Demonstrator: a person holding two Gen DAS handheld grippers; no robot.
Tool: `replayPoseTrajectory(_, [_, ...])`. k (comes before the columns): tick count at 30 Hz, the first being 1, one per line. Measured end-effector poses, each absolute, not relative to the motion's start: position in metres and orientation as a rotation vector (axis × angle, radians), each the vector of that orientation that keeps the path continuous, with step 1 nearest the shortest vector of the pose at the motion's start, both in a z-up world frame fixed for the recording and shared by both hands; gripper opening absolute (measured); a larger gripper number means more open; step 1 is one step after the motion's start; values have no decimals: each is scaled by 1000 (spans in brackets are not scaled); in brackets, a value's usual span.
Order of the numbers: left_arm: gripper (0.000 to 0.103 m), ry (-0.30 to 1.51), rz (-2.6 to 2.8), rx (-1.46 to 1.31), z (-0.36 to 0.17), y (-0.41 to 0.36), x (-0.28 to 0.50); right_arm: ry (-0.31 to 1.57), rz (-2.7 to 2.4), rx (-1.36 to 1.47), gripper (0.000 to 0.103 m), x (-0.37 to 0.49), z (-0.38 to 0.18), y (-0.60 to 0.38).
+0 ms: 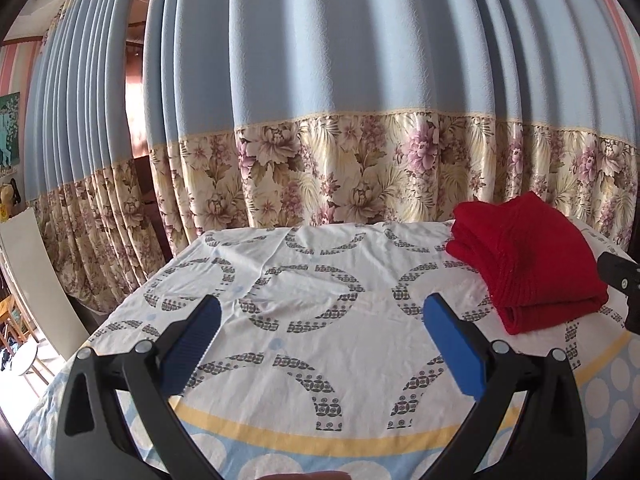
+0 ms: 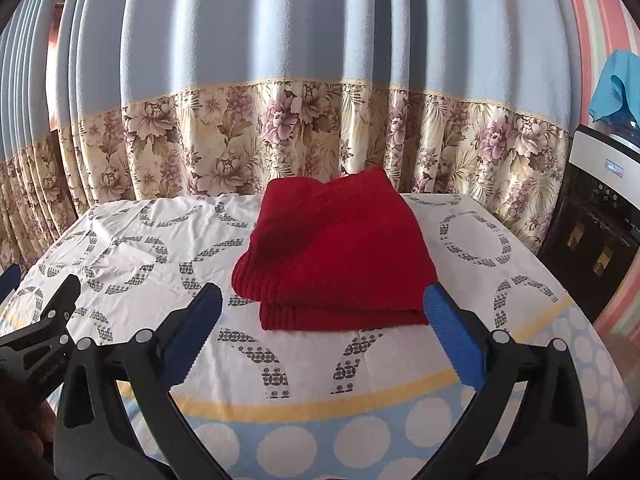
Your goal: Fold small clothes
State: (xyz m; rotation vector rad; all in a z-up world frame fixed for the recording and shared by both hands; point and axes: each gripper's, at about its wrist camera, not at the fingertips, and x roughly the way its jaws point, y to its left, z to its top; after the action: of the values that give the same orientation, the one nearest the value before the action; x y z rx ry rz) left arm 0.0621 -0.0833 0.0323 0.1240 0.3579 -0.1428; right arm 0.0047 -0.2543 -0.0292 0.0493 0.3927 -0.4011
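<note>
A red ribbed knit garment (image 2: 336, 256) lies folded in a thick stack on the patterned sheet, straight ahead in the right wrist view. It also shows at the right in the left wrist view (image 1: 532, 264). My right gripper (image 2: 322, 312) is open and empty, its blue pads spread just in front of the garment's near edge. My left gripper (image 1: 322, 314) is open and empty above bare sheet, to the left of the garment. Part of the left gripper's black frame (image 2: 44, 328) shows at the left of the right wrist view.
The table is covered by a white sheet (image 1: 320, 264) with grey arcs, a yellow band and blue dotted border. A blue and floral curtain (image 1: 340, 160) hangs close behind. A black and white appliance (image 2: 596, 216) stands at the right, a white board (image 1: 40, 280) at the left.
</note>
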Motion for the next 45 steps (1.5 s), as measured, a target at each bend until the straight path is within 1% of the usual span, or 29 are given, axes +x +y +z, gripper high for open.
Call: replayPoseTrajectory(45, [102, 364, -133, 104, 33, -86, 63, 402, -407, 24, 100, 9, -32, -260])
